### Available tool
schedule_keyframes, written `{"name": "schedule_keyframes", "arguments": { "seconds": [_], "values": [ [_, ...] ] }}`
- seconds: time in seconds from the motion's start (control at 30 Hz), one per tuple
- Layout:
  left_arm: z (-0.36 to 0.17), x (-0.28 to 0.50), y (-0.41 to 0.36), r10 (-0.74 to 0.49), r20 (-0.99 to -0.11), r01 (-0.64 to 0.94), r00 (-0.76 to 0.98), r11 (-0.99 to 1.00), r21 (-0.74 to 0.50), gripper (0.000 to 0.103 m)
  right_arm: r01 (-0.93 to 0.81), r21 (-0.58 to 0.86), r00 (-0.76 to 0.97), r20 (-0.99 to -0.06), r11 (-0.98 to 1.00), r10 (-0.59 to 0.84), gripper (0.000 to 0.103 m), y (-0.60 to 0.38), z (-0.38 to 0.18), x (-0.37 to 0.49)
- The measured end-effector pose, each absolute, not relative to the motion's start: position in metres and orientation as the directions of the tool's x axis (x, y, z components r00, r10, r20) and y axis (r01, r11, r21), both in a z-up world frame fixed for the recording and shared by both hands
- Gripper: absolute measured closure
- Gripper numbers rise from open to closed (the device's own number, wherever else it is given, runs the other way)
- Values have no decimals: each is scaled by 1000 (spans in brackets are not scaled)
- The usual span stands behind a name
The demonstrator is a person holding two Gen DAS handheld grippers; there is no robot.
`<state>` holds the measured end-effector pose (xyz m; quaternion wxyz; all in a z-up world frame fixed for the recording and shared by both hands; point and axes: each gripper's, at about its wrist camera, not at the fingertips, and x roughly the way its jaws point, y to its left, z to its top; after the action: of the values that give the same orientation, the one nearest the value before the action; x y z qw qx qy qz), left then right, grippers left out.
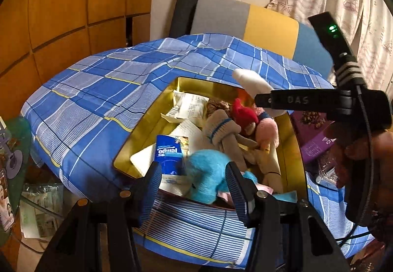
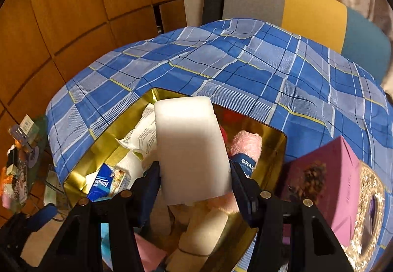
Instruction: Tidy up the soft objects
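Our right gripper [image 2: 194, 182] clamps the white foam block [image 2: 189, 144], its long axis pointing forward, over the gold box [image 2: 277, 149]. Our left gripper [image 1: 194, 179] hangs wide open, straddling the blue plush [image 1: 208, 173].

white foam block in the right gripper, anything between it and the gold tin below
Nothing rigid. The foam block hangs in the right gripper right over the open gold tin. The tin already holds plush toys and a tissue pack, so it would land on those.
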<state>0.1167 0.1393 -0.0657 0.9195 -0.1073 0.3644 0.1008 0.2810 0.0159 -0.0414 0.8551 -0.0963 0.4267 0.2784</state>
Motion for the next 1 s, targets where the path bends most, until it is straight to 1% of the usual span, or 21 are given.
{"name": "schedule_keyframes", "arguments": {
  "seconds": [0.27, 0.37, 0.5, 0.57, 0.6, 0.63, 0.67, 0.7, 0.73, 0.83, 1.0],
  "values": [
    [-66, 117, 146, 141, -687, -297, 713, 948, -115, 48, -623, 34, 431, -818, 782, 380, 45, 48, -64, 311],
    [-66, 117, 146, 165, -682, -307, 712, 947, -91, 48, -649, -1, 424, -831, 761, 361, 44, 63, -72, 321],
    [-68, 116, 144, 177, -684, -306, 708, 949, -71, 49, -665, -6, 396, -850, 747, 347, 42, 80, -85, 333],
    [-68, 116, 143, 176, -686, -306, 706, 950, -70, 48, -644, -22, 405, -858, 765, 317, 37, 82, -90, 337],
    [-67, 116, 143, 176, -687, -305, 705, 950, -70, 48, -627, -30, 418, -856, 778, 303, 31, 81, -90, 338],
    [-67, 115, 143, 176, -687, -306, 705, 949, -70, 48, -603, -35, 434, -853, 797, 291, 28, 77, -89, 338],
    [-66, 115, 143, 176, -686, -307, 706, 949, -73, 48, -585, -26, 444, -847, 810, 294, 27, 72, -85, 336],
    [-66, 114, 143, 174, -684, -308, 708, 948, -78, 48, -578, -11, 447, -841, 816, 305, 24, 67, -82, 334],
    [-65, 113, 143, 169, -684, -309, 709, 947, -86, 48, -571, 9, 451, -832, 821, 323, 18, 61, -76, 328],
    [-64, 112, 142, 150, -691, -306, 707, 946, -108, 49, -555, 27, 498, -790, 832, 358, 8, 44, -57, 304],
    [-62, 109, 139, 137, -713, -311, 688, 943, -118, 49, -539, 16, 587, -710, 842, 390, 2, 13, -25, 246]
  ]
}}
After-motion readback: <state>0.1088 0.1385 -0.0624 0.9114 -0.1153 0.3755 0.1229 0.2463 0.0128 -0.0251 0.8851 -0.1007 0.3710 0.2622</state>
